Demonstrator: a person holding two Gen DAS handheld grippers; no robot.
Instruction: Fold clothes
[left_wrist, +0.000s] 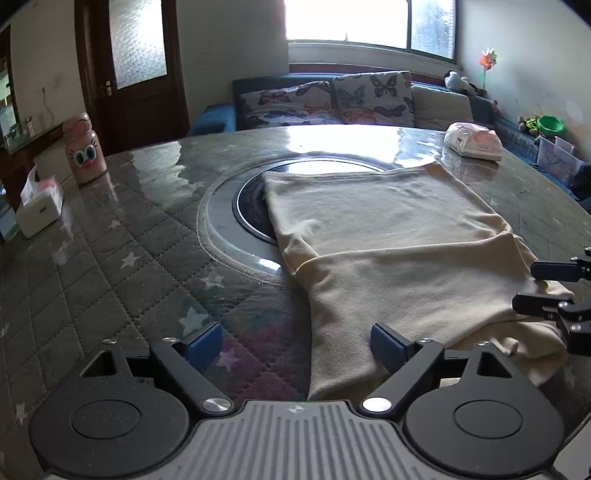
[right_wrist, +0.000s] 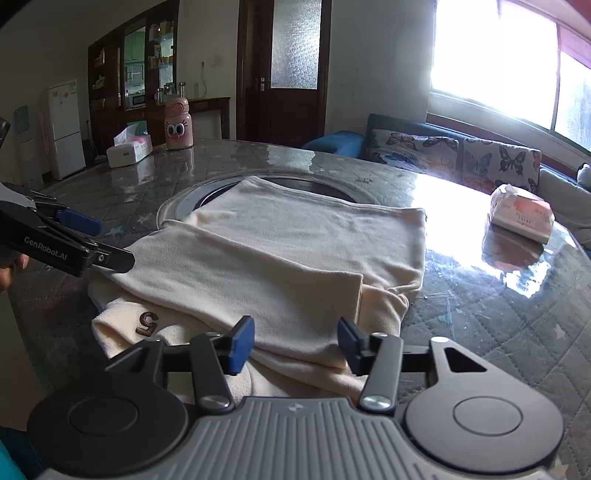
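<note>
Cream garment, star-patterned grey tablecloth

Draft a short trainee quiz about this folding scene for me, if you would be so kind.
1. True or false: the cream garment lies partly over the round inset in the table.
2. What stands beside the white tissue box? A) pink cartoon-faced bottle B) kettle C) vase
3. Is the left gripper open or shut?
Key: 1 true; 2 A; 3 open, nothing pinched.
</note>
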